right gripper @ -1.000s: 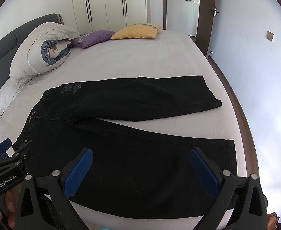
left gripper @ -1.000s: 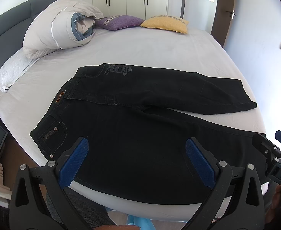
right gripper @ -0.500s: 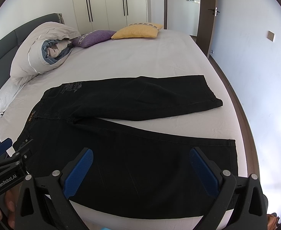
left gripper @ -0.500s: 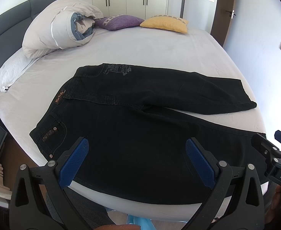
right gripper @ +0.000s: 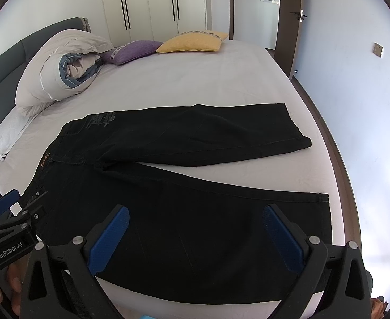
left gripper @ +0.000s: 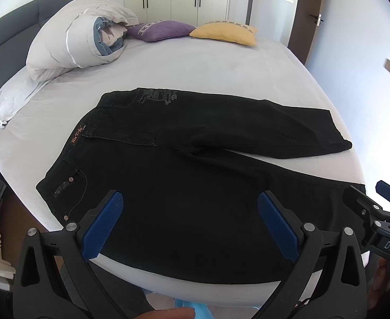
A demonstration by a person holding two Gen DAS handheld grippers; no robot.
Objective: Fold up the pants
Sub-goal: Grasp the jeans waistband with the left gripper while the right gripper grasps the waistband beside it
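Black pants (left gripper: 189, 164) lie flat on the white bed (left gripper: 195, 71), waist to the left, both legs spread apart and pointing right. They show in the right wrist view (right gripper: 184, 186) too. My left gripper (left gripper: 191, 222) is open and empty, held above the near leg by the waist end. My right gripper (right gripper: 195, 236) is open and empty, held above the near leg toward its hem. Each gripper shows at the edge of the other's view.
A rolled duvet (left gripper: 80, 37) and a white pillow (left gripper: 14, 93) lie at the bed's left end. A purple cushion (left gripper: 163, 29) and a yellow cushion (left gripper: 224, 33) lie at the back. The bed's front edge (left gripper: 195, 289) is just below the grippers.
Almost nothing. Both grippers stay open above the near leg; the views drift only slightly.
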